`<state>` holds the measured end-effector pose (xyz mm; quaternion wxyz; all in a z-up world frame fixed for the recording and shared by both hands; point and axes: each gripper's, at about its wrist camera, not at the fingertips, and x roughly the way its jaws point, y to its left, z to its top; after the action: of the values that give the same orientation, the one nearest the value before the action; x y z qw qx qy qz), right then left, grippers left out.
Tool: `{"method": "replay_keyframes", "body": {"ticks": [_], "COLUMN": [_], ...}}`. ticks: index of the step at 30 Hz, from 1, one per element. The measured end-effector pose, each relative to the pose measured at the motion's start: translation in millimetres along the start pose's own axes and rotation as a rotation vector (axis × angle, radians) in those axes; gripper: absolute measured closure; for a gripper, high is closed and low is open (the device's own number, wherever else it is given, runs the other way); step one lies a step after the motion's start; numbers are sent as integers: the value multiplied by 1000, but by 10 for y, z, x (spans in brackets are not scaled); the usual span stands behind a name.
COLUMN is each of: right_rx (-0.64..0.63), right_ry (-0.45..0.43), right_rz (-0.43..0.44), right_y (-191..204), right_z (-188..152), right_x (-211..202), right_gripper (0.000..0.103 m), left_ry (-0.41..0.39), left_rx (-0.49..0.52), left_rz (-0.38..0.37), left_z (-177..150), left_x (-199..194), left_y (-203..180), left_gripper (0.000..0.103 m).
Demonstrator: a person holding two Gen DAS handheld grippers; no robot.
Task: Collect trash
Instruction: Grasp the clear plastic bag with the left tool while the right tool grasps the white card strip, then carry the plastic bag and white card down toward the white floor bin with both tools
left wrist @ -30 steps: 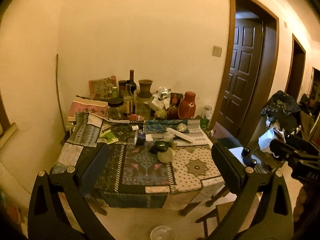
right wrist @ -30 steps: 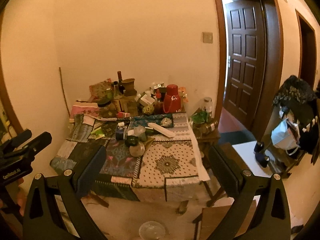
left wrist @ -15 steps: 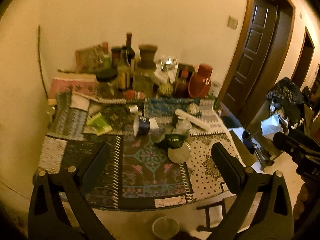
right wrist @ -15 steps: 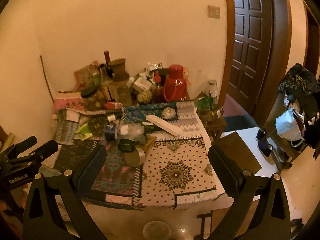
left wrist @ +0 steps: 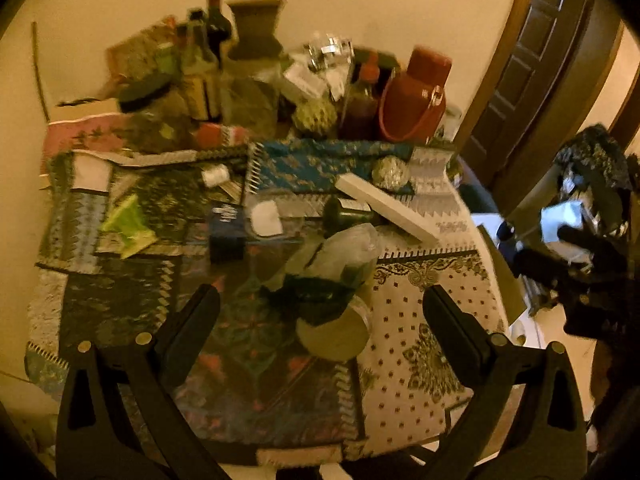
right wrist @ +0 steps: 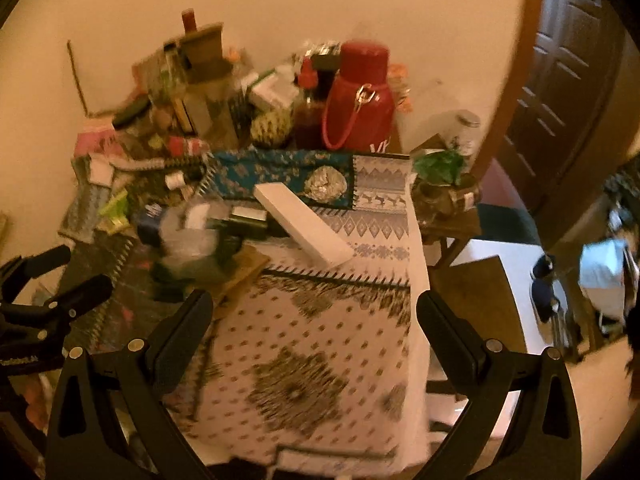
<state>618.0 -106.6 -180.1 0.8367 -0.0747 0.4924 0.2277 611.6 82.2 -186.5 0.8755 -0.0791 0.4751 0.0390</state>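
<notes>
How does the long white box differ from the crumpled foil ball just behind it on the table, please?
The long white box is flat-sided, matte and slanted across the cloth; the crumpled foil ball is round, wrinkled and shiny. The box is far longer than the ball. Both lie loose on the patterned tablecloth, untouched by either claw.

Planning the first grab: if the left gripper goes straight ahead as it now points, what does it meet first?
Probably the round lid between the open fingers of the left gripper, just before the crumpled plastic bag; blur leaves depth uncertain.

Warm yellow light falls on a plain cream wall (left wrist: 380,4). The desk (right wrist: 320,344) stands against it under patterned cloths. To the right, a dark brown panelled door (right wrist: 572,80) sits in a wooden frame, above pale floor (right wrist: 600,396).
</notes>
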Motion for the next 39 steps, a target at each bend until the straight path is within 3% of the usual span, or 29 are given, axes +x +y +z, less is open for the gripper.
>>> {"method": "replay_keyframes", "body": {"ticks": [4,11,17,20,22,23,28,33,39], "right_rx": [-80,-119,-169,-181,-183,-189,-179,-151,-134], "right_ry": [73,216,290,308,314,302,303,268,200], "right_rz": [43,206,277,294,310,313,338,334,351], "right_y": [-154,-288,-181,-137,-113,-97,-120,-197,-223], "right_z": [187,425,553,569,564,561,582,579,602], "right_x": [475,1235,1655,1746,1756,1731,1731,1594,1278], "right_gripper": [2,9,22,31,39,41,53,54,54], "left_ry": [71,142,195,202,206,216,204,170,97], "left_rx": [26,77,15,-18,-44,-63,-138,-217,-241], "left_rz": [39,126,126,121,104,89,60,20,-6], "left_z": [108,188,187,184,187,186,163,183,235], "left_x": [457,979,1198,1233,1247,1261,1227,1101,789], "left_y": [-150,-259,-173,-127,-97,-68,23,129,132], "left_gripper": [1,1,17,30,47,50,60,71,76]}}
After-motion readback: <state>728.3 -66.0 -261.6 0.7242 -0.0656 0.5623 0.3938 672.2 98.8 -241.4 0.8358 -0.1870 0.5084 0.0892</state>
